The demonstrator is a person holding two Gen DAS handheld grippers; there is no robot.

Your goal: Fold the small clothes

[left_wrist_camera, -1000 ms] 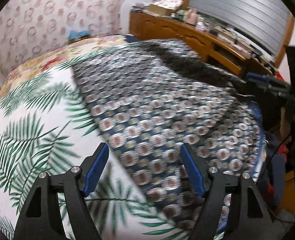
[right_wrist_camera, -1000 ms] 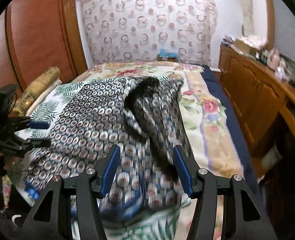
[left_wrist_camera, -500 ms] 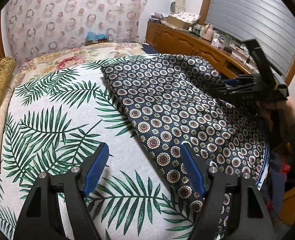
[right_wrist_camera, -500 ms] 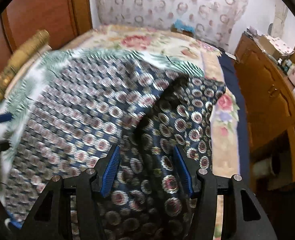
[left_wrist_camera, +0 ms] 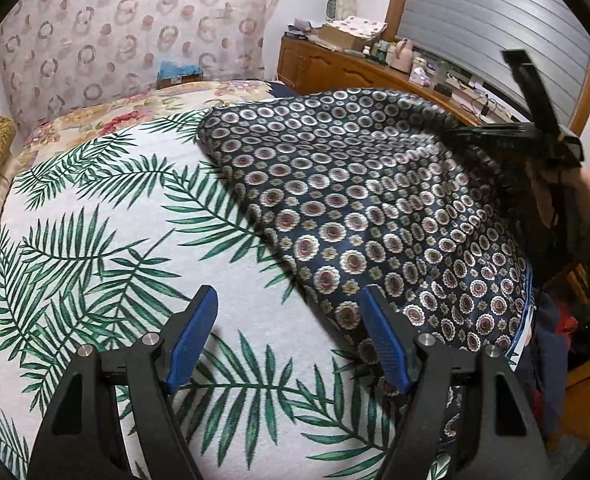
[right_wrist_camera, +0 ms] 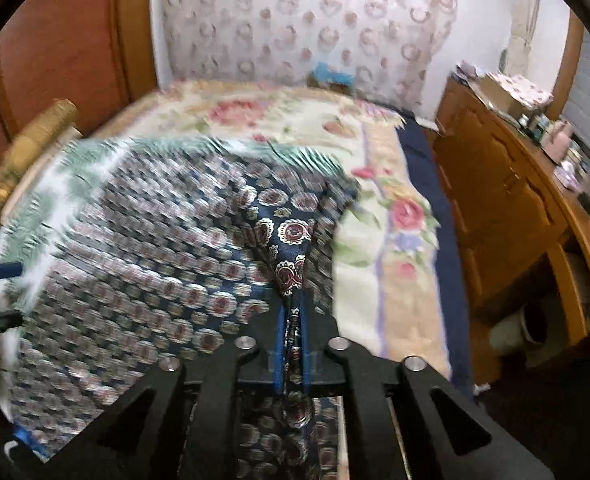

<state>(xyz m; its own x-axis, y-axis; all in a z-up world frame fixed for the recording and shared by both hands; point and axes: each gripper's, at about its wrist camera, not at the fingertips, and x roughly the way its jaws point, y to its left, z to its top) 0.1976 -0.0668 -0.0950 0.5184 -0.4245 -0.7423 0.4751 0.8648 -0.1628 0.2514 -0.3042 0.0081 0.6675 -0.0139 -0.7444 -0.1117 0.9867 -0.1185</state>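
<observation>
Your right claw [right_wrist_camera: 291, 344] is closing, jaws narrow, with a fold of the navy medallion-print garment [left_wrist_camera: 375, 216] pinched between the pads. Your left claw [left_wrist_camera: 291, 340] hangs wide and holds nothing, above the palm-leaf cover [left_wrist_camera: 107, 248]. The garment lies spread on the bed's right side.

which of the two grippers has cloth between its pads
The right gripper: its jaws are closing on a pinch of the navy medallion garment. The left gripper stands open with nothing between its pads.
</observation>
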